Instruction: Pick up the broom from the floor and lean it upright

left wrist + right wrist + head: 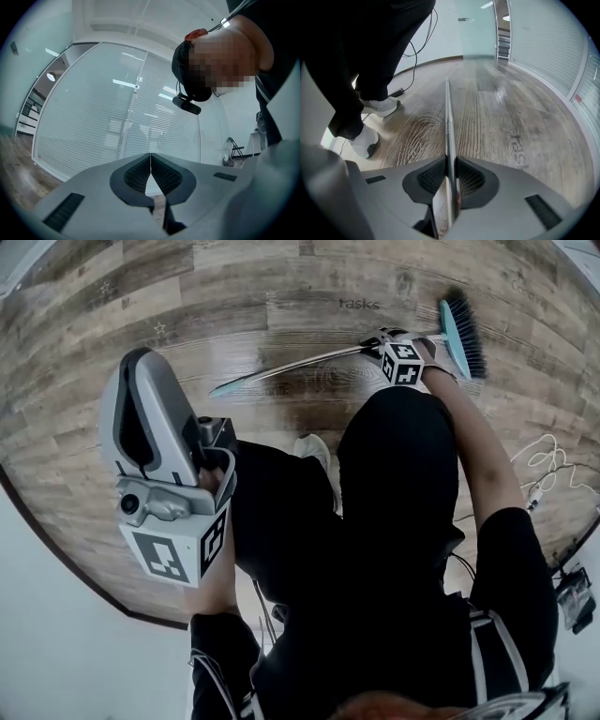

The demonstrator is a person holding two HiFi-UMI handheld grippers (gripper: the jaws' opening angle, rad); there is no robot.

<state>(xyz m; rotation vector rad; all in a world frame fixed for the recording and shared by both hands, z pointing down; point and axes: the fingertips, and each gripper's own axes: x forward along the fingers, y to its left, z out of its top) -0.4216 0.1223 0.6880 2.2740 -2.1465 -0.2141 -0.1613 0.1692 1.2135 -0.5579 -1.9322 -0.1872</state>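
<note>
Broom (309, 360) lay low along the plank floor (281, 296). Its teal head and dark bristles were at the right of the head view, with the thin metal handle running left and slightly toward the person. Could not tell whether the handle rested on the boards at the gripped end.

Right gripper (380, 341) was angled steeply down, close to the head end. In the right gripper view its jaws (451, 164) were clamped on the handle. The rod passed straight between the ribbed pads and ran away from them across the floor.

Room to move:
- Bare boards lay on the far side of the handle, open as far as a glass partition with blinds (562, 61).
- On the near side, the person's two pale shoes (379, 107) stood near the handle but apart from it.
- A dark skirting (56, 540) curved along the floor's left edge under a pale wall.
- A loose white cable (548, 460) lay on the floor at the right, well apart from the broom.

Left gripper (141, 362) was held up at the person's left, well clear of the broom. In the left gripper view its jaws (150, 161) were pressed together with nothing between them, facing a blind-covered glass wall (117, 117). A folding chair (234, 147) stood off to the right.
</note>
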